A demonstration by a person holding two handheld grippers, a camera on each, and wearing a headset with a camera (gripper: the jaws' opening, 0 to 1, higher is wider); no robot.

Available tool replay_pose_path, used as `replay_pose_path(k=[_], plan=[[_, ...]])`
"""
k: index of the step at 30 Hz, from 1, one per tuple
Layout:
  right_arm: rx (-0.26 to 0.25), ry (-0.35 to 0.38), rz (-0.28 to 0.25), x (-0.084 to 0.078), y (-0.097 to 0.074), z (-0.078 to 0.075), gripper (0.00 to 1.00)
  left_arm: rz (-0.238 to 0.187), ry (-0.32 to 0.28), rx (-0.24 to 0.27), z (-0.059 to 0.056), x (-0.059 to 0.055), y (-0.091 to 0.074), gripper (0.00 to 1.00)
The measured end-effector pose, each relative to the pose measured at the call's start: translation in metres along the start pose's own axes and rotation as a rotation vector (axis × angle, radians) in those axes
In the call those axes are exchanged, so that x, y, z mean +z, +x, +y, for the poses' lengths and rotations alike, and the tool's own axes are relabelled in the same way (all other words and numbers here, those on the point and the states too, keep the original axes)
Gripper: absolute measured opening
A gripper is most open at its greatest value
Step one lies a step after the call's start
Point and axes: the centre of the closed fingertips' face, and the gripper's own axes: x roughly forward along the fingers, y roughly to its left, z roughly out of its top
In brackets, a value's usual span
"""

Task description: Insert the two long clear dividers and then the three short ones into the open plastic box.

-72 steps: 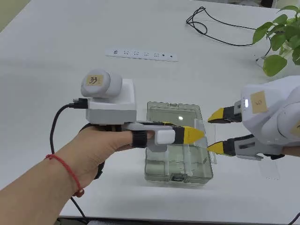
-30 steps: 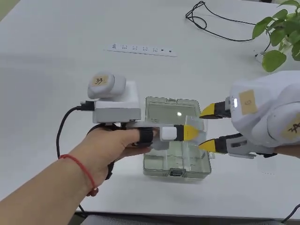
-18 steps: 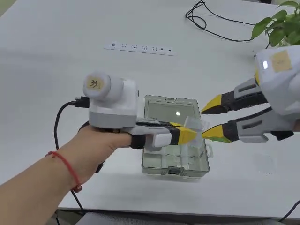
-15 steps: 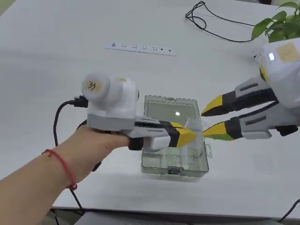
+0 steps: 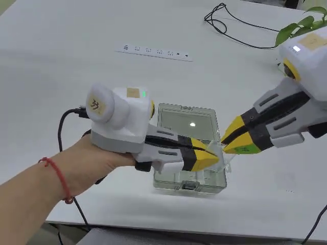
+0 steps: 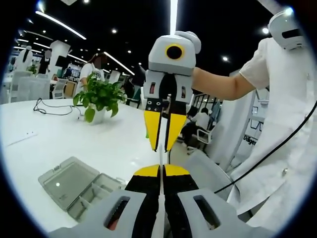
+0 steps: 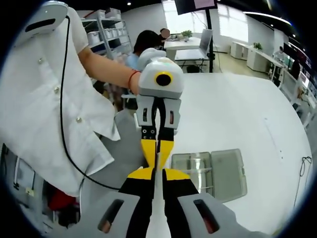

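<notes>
The clear divider (image 5: 225,152) hangs above the 3 o'clock end of the open plastic box (image 5: 173,182), clamped by the left hand-held gripper (image 5: 212,157) (from 9 o'clock) and the right hand-held gripper (image 5: 231,143) from 2. This looks like the insertion step; next, it needs lowering square into its slots.

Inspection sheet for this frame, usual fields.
Surface: white table.
Job's things: open plastic box, lid flat; clear divider held over it.
Clutter: power strip.
Grippers: left gripper and right gripper both shut on the divider, tips facing.
Cables: black cable looped at the far side; left gripper's lead.
Surroundings: potted plant; office behind.
</notes>
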Motion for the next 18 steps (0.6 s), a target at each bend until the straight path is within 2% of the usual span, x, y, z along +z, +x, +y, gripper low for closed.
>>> replay_pose_path(k=[8,18], plan=[[0.047,-0.003,-0.001,0.0005,0.0033,0.0079,0.04,0.003,0.022,-0.011,-0.0051,-0.0002,-0.0004,0.0],[0.051,-0.018,0.005,-0.0019,0.0066,0.0089,0.03,0.018,0.033,0.004,-0.0042,-0.0039,0.0001,0.0]])
